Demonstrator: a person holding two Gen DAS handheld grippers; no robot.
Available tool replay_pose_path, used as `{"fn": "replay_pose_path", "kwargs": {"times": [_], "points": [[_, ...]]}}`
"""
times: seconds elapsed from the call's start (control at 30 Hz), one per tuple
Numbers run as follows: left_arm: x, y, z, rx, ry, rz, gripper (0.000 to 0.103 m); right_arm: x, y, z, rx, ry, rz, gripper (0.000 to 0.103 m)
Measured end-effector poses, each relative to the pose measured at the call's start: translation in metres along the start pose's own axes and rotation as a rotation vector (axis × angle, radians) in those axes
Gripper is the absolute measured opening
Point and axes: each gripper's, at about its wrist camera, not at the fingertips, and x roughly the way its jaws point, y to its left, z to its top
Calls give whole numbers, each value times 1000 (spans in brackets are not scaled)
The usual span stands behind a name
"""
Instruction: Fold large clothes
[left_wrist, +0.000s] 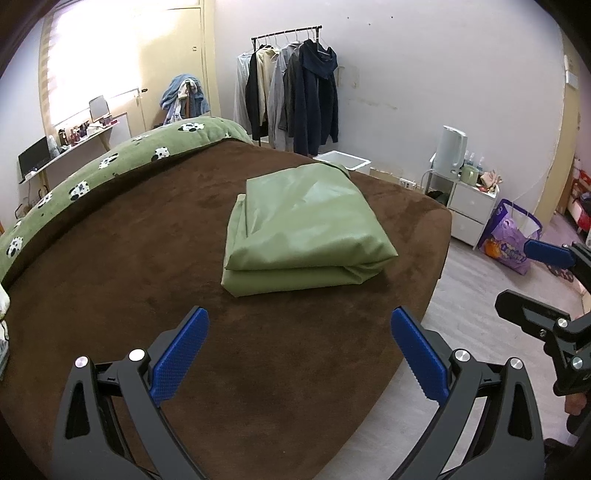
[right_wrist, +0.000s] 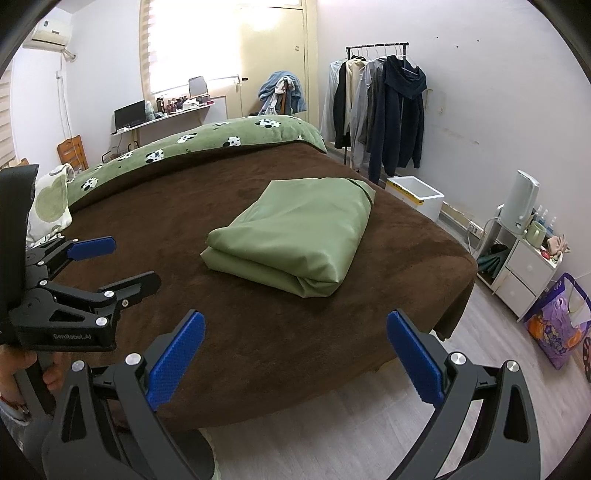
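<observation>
A green garment lies folded into a thick rectangle on the brown bed cover, near the bed's far corner. It also shows in the right wrist view as the green garment. My left gripper is open, well short of the bundle, with nothing between its blue pads. My right gripper is open too, held back over the bed's near edge and empty. The right gripper appears at the right edge of the left view, and the left gripper at the left of the right view.
A green panda-print blanket runs along the far side of the bed. A clothes rack with hanging coats stands by the wall, with a white box, a white drawer unit and a purple bag on the floor.
</observation>
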Motion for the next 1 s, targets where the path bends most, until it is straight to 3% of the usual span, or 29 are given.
{"fn": "replay_pose_path", "kwargs": {"times": [1.0], "points": [[2,0,-3,8,8,13,97,2,2,1,-5,3,4,97]]}}
